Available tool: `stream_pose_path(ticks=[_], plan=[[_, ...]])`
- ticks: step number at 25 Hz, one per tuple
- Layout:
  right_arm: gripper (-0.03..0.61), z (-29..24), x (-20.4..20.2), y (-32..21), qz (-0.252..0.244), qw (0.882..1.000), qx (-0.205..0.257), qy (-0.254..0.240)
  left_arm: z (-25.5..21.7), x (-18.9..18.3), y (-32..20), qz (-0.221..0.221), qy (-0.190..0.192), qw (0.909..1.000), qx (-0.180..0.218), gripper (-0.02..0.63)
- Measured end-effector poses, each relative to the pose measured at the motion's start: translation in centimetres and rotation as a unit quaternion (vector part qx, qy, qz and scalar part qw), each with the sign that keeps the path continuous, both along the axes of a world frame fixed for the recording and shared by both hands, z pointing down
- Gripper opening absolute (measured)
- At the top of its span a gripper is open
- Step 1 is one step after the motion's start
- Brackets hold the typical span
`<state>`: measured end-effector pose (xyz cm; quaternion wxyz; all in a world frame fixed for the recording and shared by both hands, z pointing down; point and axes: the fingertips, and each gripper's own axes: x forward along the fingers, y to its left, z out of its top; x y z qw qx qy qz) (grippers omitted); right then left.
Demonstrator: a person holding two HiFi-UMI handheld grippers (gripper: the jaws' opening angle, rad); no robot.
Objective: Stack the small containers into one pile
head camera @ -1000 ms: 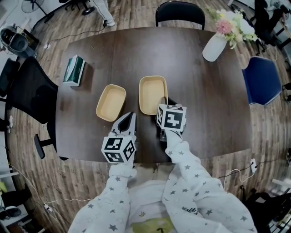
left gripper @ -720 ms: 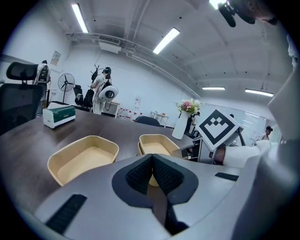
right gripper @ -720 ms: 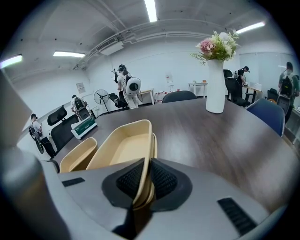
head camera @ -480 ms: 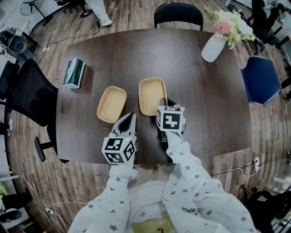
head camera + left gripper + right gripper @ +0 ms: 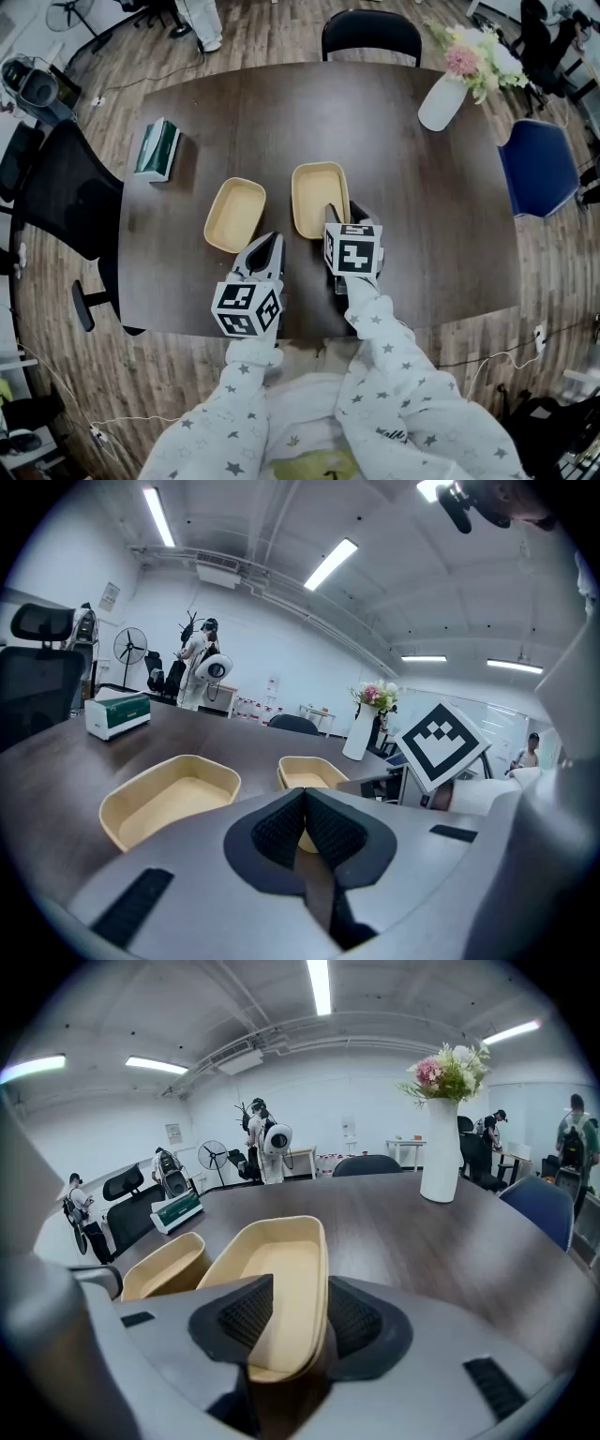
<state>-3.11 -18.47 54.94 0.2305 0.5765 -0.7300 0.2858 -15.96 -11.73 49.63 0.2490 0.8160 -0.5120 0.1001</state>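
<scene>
The right hand-held gripper [image 5: 298,1314] has just been opening its jaws and is now straddling, without pressing, the near end of the right-hand beige container [image 5: 319,199]. That container's long axis is running straight away along the bench [image 5: 422,216]. The other beige container [image 5: 235,215] is lying just left, nearer the closed, empty left hand-held gripper [image 5: 305,832].

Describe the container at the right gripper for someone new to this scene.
On the dark table, two tan containers lie side by side. Pick the right-hand container, nearer the white vase; unlike the left-hand container, its near end sits between the right gripper's jaws, which have just been opening.
</scene>
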Motion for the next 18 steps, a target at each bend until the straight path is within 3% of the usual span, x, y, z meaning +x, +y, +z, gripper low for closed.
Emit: stream_pose_path(ticks=[10, 14, 18], plan=[[0.167, -2.1, 0.0, 0.2, -0.024, 0.999, 0.034, -0.014, -0.9, -0.4, 0.4, -0.023, -0.001, 0.9997, 0.011, 0.025], [0.063, -3.4, 0.2, 0.1, -0.041, 0.998, 0.057, -0.006, -1.5, -0.3, 0.7, -0.039, -0.005, 0.9991, 0.015, 0.025], [0.031, -4.9, -1.0, 0.7, -0.075, 0.994, 0.083, -0.021, -1.8, -0.5, 1.3, -0.061, -0.006, 0.9980, 0.015, 0.025]])
